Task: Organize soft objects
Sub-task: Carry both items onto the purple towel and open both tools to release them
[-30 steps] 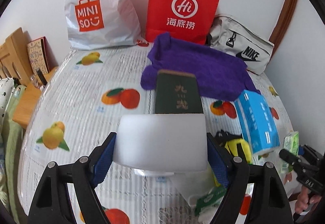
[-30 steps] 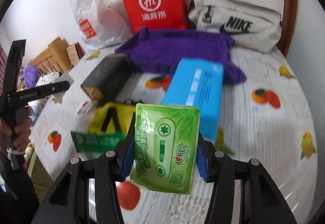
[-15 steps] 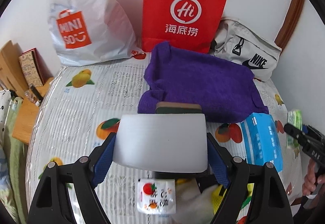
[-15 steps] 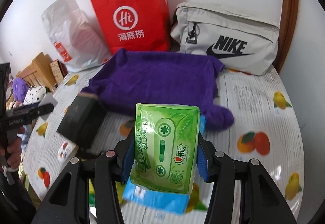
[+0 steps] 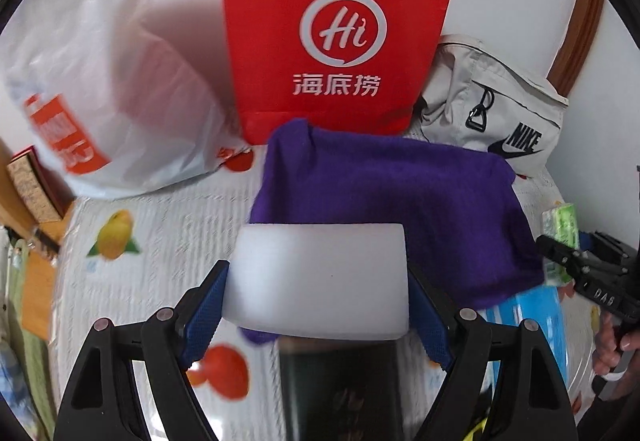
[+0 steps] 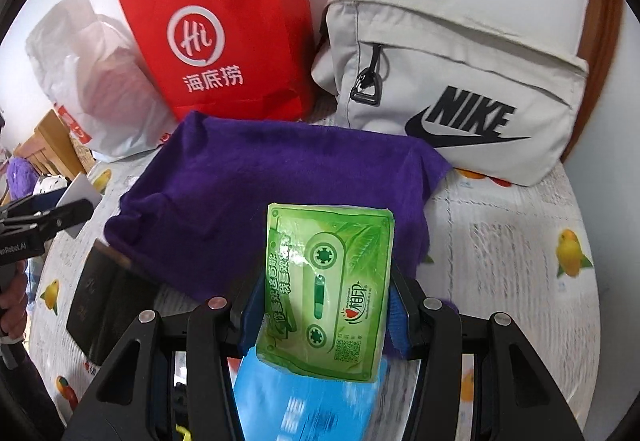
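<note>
My left gripper point(image 5: 318, 293) is shut on a white foam block point(image 5: 318, 279), held above the near edge of a purple towel point(image 5: 400, 209) spread on the table. My right gripper point(image 6: 324, 313) is shut on a green tissue pack point(image 6: 326, 289), also over the purple towel point(image 6: 260, 193). In the left wrist view the right gripper point(image 5: 560, 253) shows at the right edge with the green tissue pack point(image 5: 562, 225). A blue tissue box point(image 6: 304, 401) lies under the right gripper. A dark green box point(image 6: 104, 309) lies left of it, also below the foam as the dark green box point(image 5: 340, 389).
A red paper bag point(image 5: 336, 29), a white plastic bag point(image 5: 104, 97) and a grey Nike bag point(image 6: 452, 85) stand against the wall behind the towel. The round table point(image 6: 520, 241) has a fruit-print cover. Wooden furniture point(image 5: 32, 185) stands to the left.
Both grippers have moved forward toward the bags with their loads. The dark green box and blue tissue box have slid from ahead to beneath the grippers. The towel now sits directly below.
</note>
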`<act>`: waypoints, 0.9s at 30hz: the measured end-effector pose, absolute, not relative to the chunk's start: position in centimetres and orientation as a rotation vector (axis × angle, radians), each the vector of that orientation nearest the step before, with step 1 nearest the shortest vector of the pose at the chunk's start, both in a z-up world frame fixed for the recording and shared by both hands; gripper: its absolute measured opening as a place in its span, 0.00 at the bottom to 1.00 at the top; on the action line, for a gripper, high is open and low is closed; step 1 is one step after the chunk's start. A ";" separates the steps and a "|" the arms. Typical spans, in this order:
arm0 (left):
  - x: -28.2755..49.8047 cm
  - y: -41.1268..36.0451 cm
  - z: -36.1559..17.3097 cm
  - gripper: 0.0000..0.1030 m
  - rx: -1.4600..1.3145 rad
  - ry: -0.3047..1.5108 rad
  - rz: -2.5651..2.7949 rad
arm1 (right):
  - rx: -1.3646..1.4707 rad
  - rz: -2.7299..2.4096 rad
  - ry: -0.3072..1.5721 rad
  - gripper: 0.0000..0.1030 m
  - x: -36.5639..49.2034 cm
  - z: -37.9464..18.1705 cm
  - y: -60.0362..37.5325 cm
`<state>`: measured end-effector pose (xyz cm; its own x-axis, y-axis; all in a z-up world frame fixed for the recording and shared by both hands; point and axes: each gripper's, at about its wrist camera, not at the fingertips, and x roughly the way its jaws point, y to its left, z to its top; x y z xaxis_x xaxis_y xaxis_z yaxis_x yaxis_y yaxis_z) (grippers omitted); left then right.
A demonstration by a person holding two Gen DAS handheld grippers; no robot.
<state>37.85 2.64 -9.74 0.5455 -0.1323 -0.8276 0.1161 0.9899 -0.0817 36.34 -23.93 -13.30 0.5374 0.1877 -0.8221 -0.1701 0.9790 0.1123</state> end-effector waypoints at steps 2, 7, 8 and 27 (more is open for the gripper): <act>39.4 2.3 -10.5 0.80 -0.046 1.006 -0.166 | 0.009 0.210 1.003 0.50 37.5 -14.0 -23.8; 43.0 0.9 -12.0 0.80 -0.043 1.016 -0.163 | -0.008 0.231 1.063 0.50 39.4 -16.3 -23.3; 43.6 0.6 -12.2 0.80 -0.035 1.018 -0.158 | -0.013 0.234 1.081 0.50 39.7 -16.9 -23.2; 50.3 -0.6 -16.2 0.87 -0.034 1.102 -0.181 | 0.006 0.268 1.198 0.57 43.0 -20.4 -23.1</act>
